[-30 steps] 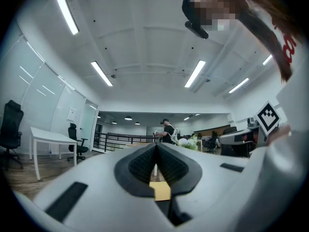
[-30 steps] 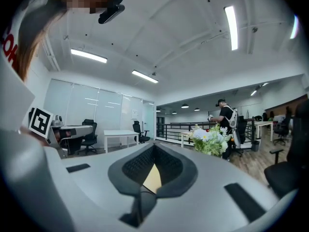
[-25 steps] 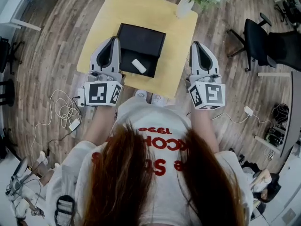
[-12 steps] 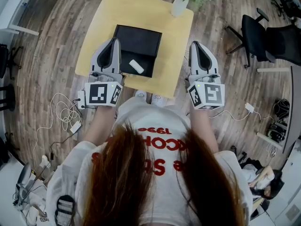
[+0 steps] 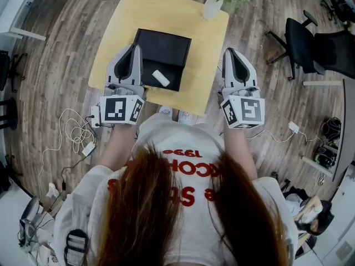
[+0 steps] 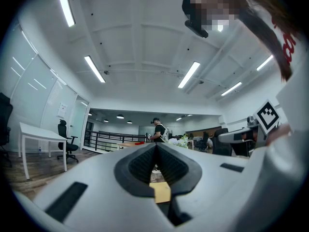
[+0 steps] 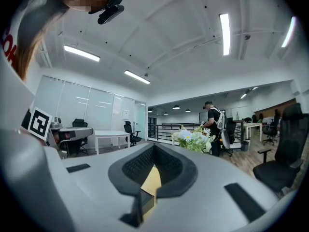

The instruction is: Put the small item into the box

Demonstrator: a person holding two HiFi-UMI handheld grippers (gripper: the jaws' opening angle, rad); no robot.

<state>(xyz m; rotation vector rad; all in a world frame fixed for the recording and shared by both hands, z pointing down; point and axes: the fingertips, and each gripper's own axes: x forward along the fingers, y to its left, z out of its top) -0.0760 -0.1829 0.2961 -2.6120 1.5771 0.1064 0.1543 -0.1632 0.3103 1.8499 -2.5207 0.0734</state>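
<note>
Small item [image 5: 161, 77], probably light and stiff, lies in the box [image 5: 166, 44]; pinch its narrow sides. Left gripper [image 5: 135, 47] and right gripper [image 5: 229, 52] are clenched, empty.

2 tools [image 5: 133, 47] [image 5: 231, 52] | 1 box [image 5: 164, 46] | 1 small item [image 5: 161, 77] | 1 table [image 5: 166, 13]

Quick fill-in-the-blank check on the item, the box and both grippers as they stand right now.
1. The white item lies ____ the black box.
2. The box sits on a table whose colour is ____.
3. The left gripper and the right gripper are empty, with jaws ____.
Missing words: inside; yellow; shut.
</note>
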